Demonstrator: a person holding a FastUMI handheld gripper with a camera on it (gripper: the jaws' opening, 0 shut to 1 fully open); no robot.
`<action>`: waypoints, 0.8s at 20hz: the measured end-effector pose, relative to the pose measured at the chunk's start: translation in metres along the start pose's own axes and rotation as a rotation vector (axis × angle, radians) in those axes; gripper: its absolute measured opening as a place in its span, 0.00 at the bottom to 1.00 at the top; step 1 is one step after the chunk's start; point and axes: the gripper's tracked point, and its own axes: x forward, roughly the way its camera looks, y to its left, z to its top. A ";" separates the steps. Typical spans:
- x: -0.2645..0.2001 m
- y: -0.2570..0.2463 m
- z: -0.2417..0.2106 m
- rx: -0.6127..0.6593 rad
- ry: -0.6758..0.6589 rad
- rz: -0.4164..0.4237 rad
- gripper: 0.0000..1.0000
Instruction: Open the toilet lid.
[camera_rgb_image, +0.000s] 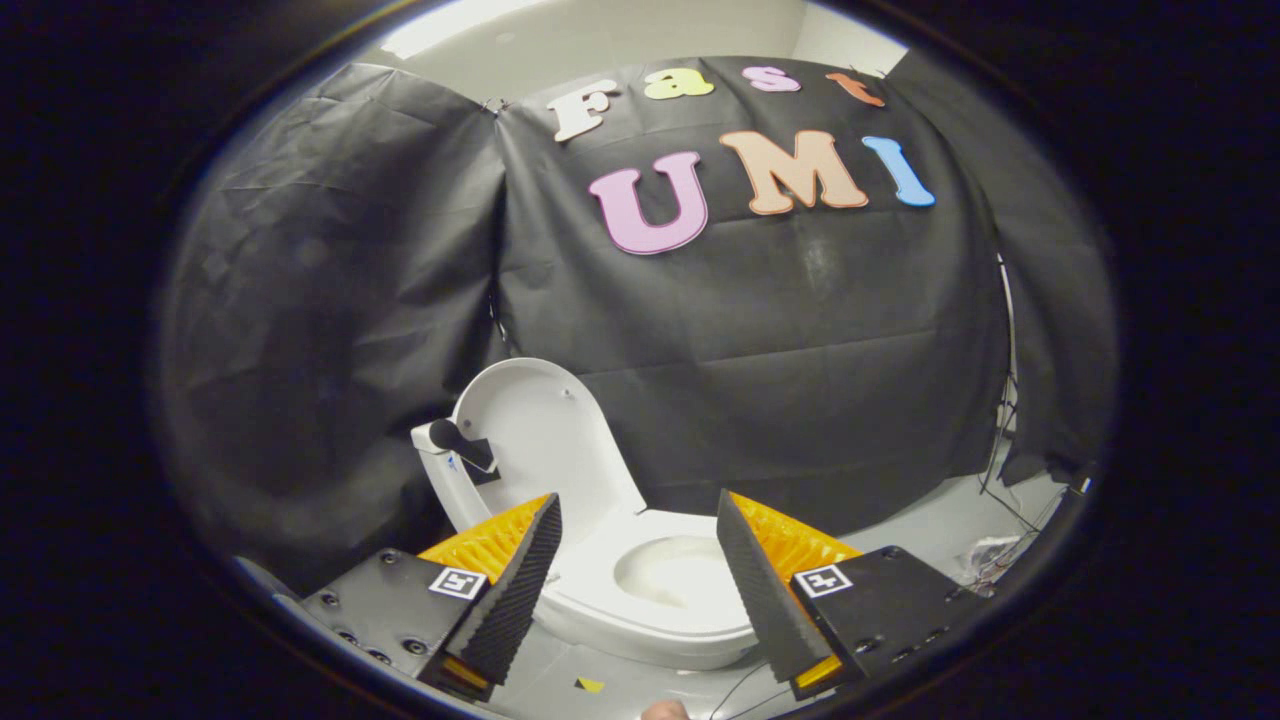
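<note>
A white toilet (640, 580) stands on the floor just beyond my fingers. Its lid (545, 440) is raised and leans back, upright against the black cloth wall. The seat ring lies down and the bowl (675, 572) shows between my two fingers. A white side arm with a dark knob (450, 437) sticks out beside the lid, to the left. My gripper (640, 600) is open, its fingers wide apart on either side of the bowl, touching nothing and holding nothing.
Black cloth (760, 360) hangs right behind the toilet and wraps round on both sides. Thin cables (1000, 470) run down the wall to the pale floor (930, 520) at the right. A small yellow tape mark (590, 685) lies on the floor below the bowl.
</note>
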 end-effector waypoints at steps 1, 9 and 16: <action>0.000 0.001 0.000 -0.011 0.000 0.000 0.96; 0.000 0.002 -0.005 -0.062 0.008 0.003 0.96; 0.000 -0.001 -0.004 -0.050 0.008 -0.005 0.96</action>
